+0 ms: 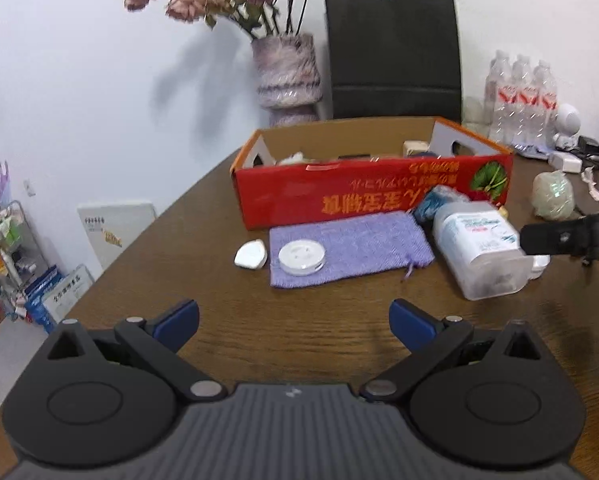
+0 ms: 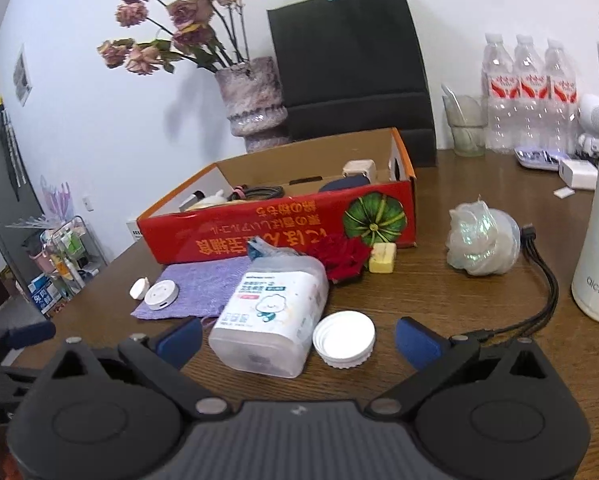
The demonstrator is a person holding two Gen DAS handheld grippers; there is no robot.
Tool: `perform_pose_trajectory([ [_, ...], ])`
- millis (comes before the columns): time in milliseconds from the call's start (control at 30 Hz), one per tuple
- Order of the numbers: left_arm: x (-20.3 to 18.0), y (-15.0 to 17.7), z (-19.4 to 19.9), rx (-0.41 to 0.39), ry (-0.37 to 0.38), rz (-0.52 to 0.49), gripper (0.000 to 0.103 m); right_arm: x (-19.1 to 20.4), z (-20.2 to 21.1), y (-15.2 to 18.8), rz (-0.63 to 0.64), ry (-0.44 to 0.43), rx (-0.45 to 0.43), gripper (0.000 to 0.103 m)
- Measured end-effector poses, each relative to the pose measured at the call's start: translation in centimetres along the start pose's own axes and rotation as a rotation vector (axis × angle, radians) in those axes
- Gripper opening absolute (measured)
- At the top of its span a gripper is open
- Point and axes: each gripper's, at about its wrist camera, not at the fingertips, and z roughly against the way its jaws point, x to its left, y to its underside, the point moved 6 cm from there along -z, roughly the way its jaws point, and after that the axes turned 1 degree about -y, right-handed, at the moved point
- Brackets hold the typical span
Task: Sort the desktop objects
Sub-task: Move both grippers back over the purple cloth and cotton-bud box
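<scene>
Desk items, left to right. My left gripper [image 1: 294, 326]: jaws spread wide, nothing between them, hovering over the brown table [image 1: 179, 280]. White pebble-shaped case [image 1: 251, 255], on bare wood just beside the purple cloth [image 1: 351, 249]. Round white disc [image 1: 301, 257], lying on that cloth's left end. Red cardboard box [image 1: 373, 192] behind the cloth (small goods already inside). Clear plastic jar [image 2: 269, 314], tipped on its side, its mouth toward me. White lid [image 2: 344, 339], loose beside the jar. My right gripper [image 2: 298, 342]: jaws spread, the jar and lid lying between my blue fingertips [image 2: 417, 343], nothing pinched. Iridescent wrapped bundle [image 2: 482, 239], well right.
</scene>
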Motion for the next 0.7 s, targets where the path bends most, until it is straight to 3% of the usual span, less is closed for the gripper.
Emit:
perform_pose_trajectory([
  [267,-0.2,-0.3,-1.7,0.041,0.01,0.039,0.103,-1.3,-1.0,0.3,0.002,0.039,0.024,0.103],
  [467,-2.1,-2.0,-3.3,0.015,0.105,0.007,0.103,-2.1,-0.6,-0.1,0.043,0.092,-0.021,0.102],
  [633,0.1,-3.2,-4.9,0.007,0.169,0.03,0.103,-2.3,0.1,-0.6,0.061,0.1,-0.066,0.1],
  [700,1.4,-3.5,-5.4,0.006,0.21,0.05,0.09,-1.7,0.4,-0.7,0.067,0.061,-0.092,0.1],
])
